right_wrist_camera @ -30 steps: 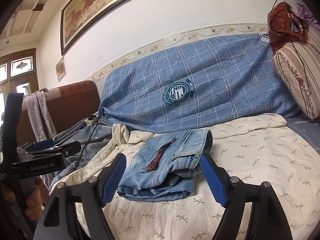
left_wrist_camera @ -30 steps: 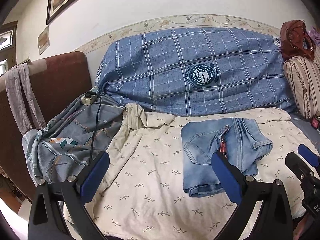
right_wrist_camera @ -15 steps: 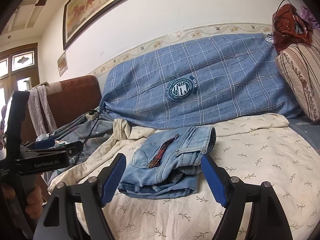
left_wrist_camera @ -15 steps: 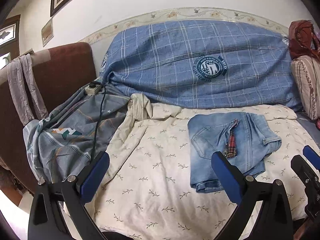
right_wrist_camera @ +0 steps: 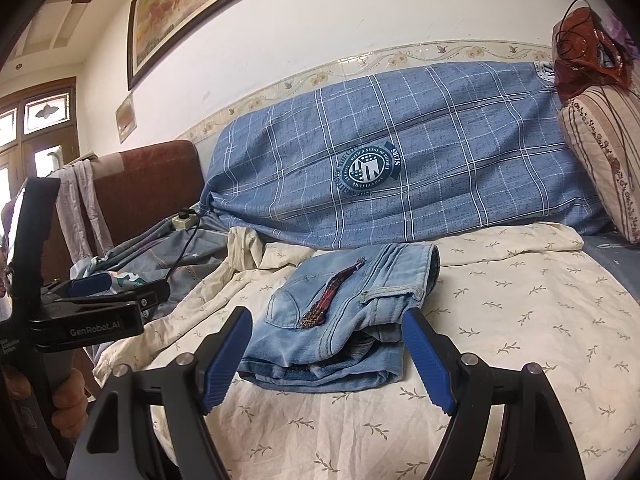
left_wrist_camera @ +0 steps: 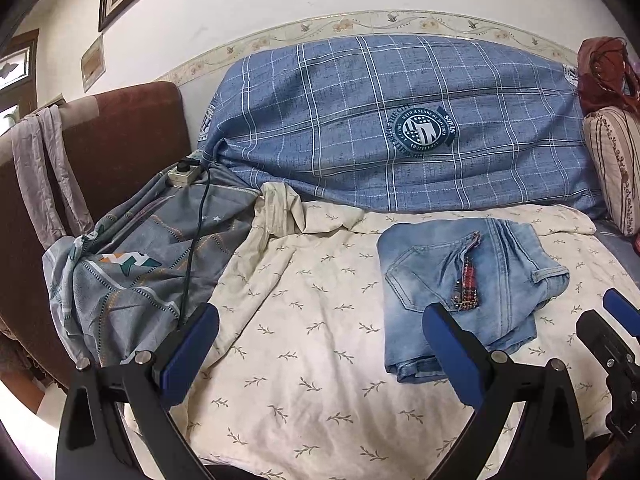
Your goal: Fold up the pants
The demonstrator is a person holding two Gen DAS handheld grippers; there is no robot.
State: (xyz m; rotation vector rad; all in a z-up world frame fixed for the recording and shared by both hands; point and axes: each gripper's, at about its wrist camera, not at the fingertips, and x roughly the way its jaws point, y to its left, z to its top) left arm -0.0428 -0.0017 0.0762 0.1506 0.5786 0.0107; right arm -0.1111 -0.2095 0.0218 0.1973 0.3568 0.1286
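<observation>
- Bed (left_wrist_camera: pixel 312 380): covered by a cream sheet (right_wrist_camera: pixel 520 320) with a small leaf print, rumpled along its far-left edge.
- Blue plaid bedding roll (left_wrist_camera: pixel 380 120): lies along the wall at the back of the bed, round crest logo facing out.
- Brown headboard (left_wrist_camera: pixel 128 136) at left, with a pale grey cloth (left_wrist_camera: pixel 44 176) draped over its top edge.
- Grey patterned blanket (left_wrist_camera: pixel 132 276): bunched at the left side of the bed, running off the edge. A power strip (left_wrist_camera: pixel 182 174) sits on its far end and a black cord (left_wrist_camera: pixel 196 240) runs across it toward the camera.
- Striped cushion (right_wrist_camera: pixel 604 160) at far right, leaning by the plaid roll, with a reddish-brown bag (right_wrist_camera: pixel 588 52) on top of it.
- Pants (left_wrist_camera: pixel 460 284): light-wash jeans, already folded to a compact stack, lying flat on the cream sheet right of centre, just in front of the plaid roll. Back pocket faces up; a small red plaid strip (right_wrist_camera: pixel 332 300) lies on top. Nothing touches them.
- Left gripper (left_wrist_camera: pixel 320 352): wide open, empty, held over the sheet at the near edge of the bed. Its right finger overlaps the near corner of the pants in the left wrist view; can't tell if there's contact. The right wrist view shows it at far left, held by a hand (right_wrist_camera: pixel 68 400).
- Right gripper (right_wrist_camera: pixel 328 364): wide open, empty, blue pads framing the near edge of the pants without pressing them. Only its tip shows at the right edge of the left wrist view.
</observation>
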